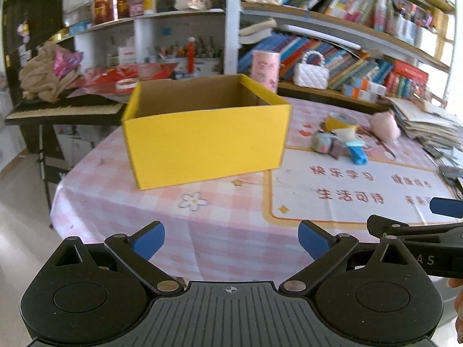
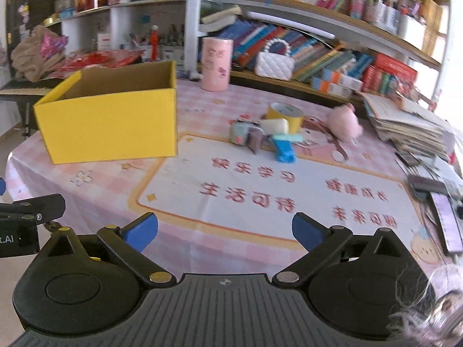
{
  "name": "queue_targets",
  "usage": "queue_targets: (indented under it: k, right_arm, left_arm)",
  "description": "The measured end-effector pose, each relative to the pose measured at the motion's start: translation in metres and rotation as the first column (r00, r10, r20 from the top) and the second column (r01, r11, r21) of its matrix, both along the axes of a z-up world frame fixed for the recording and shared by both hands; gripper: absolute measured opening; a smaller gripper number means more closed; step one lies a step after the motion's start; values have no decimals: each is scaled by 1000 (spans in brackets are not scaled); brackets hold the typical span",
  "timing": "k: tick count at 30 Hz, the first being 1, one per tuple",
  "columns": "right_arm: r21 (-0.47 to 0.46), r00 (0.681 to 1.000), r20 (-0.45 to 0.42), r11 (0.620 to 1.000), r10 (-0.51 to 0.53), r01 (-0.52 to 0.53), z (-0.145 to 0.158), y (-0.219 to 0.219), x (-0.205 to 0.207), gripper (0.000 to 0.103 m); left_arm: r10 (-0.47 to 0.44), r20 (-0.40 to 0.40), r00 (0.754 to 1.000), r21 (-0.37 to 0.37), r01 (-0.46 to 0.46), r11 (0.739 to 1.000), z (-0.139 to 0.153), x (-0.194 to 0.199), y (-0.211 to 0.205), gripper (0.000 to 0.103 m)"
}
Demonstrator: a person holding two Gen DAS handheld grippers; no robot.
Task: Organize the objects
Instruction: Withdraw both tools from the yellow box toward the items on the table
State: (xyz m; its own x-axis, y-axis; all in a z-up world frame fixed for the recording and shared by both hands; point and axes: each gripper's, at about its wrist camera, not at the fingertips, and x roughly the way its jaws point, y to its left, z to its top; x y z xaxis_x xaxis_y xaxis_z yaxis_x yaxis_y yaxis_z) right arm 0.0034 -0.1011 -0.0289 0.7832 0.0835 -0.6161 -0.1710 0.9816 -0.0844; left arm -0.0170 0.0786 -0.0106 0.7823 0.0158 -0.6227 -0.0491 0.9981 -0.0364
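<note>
Approaching: left gripper (image 1: 231,238) and right gripper (image 2: 224,231) both spread wide, empty. Yellow box (image 2: 110,124) at table's left (looks empty); small-item cluster (image 2: 266,137) right of it. Next: grasp one item.

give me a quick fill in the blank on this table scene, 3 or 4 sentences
1. The open cardboard box on the checked tablecloth is ____ on the outside.
2. The roll of yellow tape lies ____ the box, on the table.
3. Both the left gripper and the right gripper have their jaws ____, with nothing between them.
4. The pink cylindrical canister stands ____ behind the box.

Missing words: yellow; outside; open; upright
</note>
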Motion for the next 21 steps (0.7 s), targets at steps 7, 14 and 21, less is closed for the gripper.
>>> queue_targets:
  k: [7,14,21]
  right_arm:
    - [-3,995,-4,995,-96,96,-1,-26,-10,102]
    - [-7,984,-9,984,-179,179,-1,-45,-14,102]
    - [-15,974,-10,974,-226,226,-1,-61,-13,103]
  left_arm:
    - [-89,-5,996,0,89,996,-1,7,-22,100]
    - [-155,-5,988,-2,155,988,-1,15,-41,100]
    - [-195,-7,981,-9,195,981,-2,26,-56,100]
